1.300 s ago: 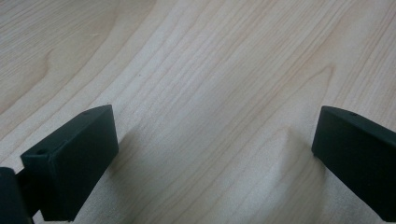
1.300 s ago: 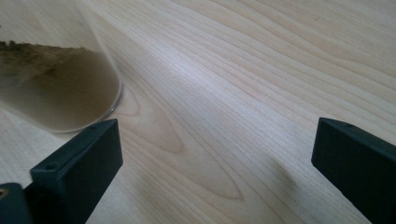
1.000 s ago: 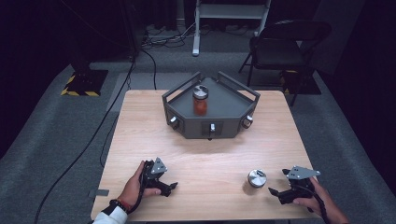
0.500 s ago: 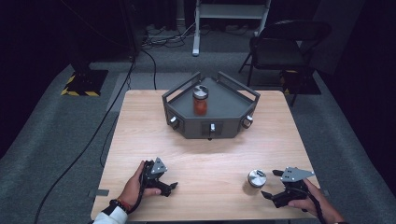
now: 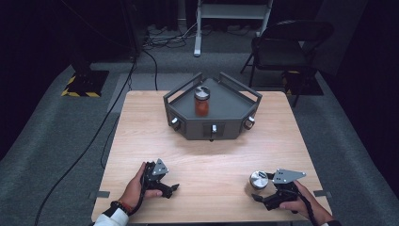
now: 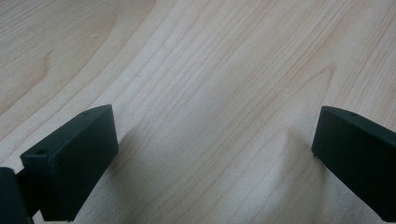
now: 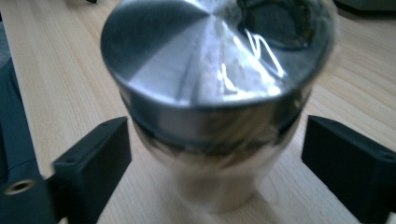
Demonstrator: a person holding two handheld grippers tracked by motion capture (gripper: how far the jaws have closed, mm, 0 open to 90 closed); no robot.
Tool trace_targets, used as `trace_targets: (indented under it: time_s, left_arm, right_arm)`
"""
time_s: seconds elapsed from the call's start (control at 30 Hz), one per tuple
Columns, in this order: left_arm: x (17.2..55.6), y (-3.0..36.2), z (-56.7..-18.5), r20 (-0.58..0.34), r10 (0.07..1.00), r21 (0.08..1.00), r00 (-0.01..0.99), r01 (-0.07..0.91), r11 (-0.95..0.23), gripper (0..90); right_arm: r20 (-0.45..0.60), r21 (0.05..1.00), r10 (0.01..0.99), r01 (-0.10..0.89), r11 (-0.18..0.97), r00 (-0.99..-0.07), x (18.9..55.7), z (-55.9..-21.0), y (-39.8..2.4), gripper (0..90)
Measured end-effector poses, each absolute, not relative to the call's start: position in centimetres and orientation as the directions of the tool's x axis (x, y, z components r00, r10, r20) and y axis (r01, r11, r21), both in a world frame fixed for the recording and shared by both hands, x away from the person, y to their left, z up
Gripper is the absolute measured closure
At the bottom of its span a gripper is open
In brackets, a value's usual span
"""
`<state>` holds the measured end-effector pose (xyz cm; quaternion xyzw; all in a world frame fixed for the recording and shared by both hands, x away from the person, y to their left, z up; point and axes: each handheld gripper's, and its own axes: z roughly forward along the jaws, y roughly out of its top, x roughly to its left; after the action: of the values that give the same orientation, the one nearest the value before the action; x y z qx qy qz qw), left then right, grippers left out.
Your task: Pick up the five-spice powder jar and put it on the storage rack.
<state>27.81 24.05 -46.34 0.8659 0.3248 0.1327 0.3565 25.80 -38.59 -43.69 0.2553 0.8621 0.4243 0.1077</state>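
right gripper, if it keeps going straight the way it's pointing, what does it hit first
Most likely the steel cup: it stands between the jaws of the right gripper, whose jaws have just been closing around it, with gaps showing at both pads. Depth is hard to judge.

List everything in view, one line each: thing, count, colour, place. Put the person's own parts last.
table: 1, light wood, centre of the grey carpet.
tray: 1, dark grey, railed, with knobs on the front, far middle of the table.
jar: 1, glass with red contents and a metal lid, upright in the tray.
cup: 1, shiny metal with a lid, upright on the near right of the table, between the right gripper's fingers, not yet clamped.
chair: 1, black, behind the table on the right.
stand: 1, white, at the back.
left gripper: 1, black, open, held low on the near left of the table.
right gripper: 1, black, fingers just closing around the cup.
hands: 2, one on each gripper.
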Motion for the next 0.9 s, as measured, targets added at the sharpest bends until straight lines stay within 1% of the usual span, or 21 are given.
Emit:
trace_targets:
  time_s: [0.2, 0.5, 0.7, 0.9]
  left_arm:
    - [27.8, 24.1, -46.3, -0.002, 0.657, 0.704, 0.754, 0.468, -0.535, 0.1]
    - [27.8, 24.1, -46.4, -0.001, 0.656, 0.705, 0.754, 0.466, -0.535, 0.1]
    - [27.8, 24.1, -46.4, -0.002, 0.657, 0.705, 0.754, 0.467, -0.534, 0.1]
    - [27.8, 24.1, -46.4, -0.002, 0.657, 0.705, 0.754, 0.467, -0.534, 0.2]
  right_arm:
    - [0.037, 0.811, 0.523, 0.332, 0.482, -0.851, 26.0, -44.4, -38.5, 28.8]
    - [0.025, 0.826, 0.522, 0.312, 0.47, -0.853, 25.9, -45.0, -38.5, 30.2]
    - [0.052, 0.834, 0.522, 0.325, 0.447, -0.851, 26.0, -45.0, -38.7, 31.2]
    - [0.034, 0.832, 0.522, 0.314, 0.458, -0.852, 25.8, -44.9, -38.5, 31.3]
